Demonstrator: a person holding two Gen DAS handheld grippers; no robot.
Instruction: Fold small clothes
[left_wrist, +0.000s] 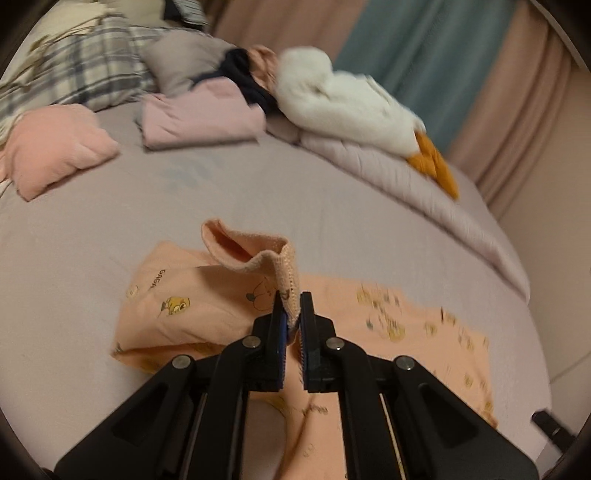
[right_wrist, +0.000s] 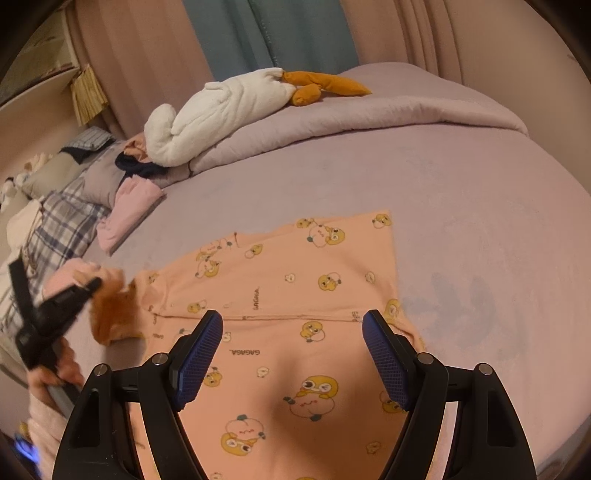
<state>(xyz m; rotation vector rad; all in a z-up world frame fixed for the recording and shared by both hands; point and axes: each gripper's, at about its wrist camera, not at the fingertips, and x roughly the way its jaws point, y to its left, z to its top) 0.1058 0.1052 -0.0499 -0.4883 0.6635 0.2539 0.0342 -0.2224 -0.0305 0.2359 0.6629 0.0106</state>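
Pink and teal curtains hang behind a bed (right_wrist: 424, 177) covered in a mauve sheet, and on that sheet lies the task's garment, a small peach top (right_wrist: 288, 280) printed with cartoon ducks. It is spread mostly flat. Beyond the top, along the far side of the bed, a white plush goose (right_wrist: 221, 114) rests on a rolled quilt (right_wrist: 369, 114), and a folded pink cloth (right_wrist: 129, 210) sits near the pillows.

At the top's left side, the left gripper (left_wrist: 291, 314) is pinched nearly shut on the ribbed cuff (left_wrist: 284, 273) of one sleeve, holding it raised off the rest of the fabric so the cuff stands open like a small tube. From the right wrist view this gripper appears blurred, with a hand (right_wrist: 55, 373) behind it. The right gripper (right_wrist: 291, 354) hovers above the near part of the top, its jaws spread wide with nothing between them.

The likely step is folding the sleeve inward across the body. The hold is only on the cuff's edge, so the fabric could slip free mid-swing. With nothing pinning the body down, the pull may also drag the whole top sideways and wrinkle it, or the sleeve may land twisted.
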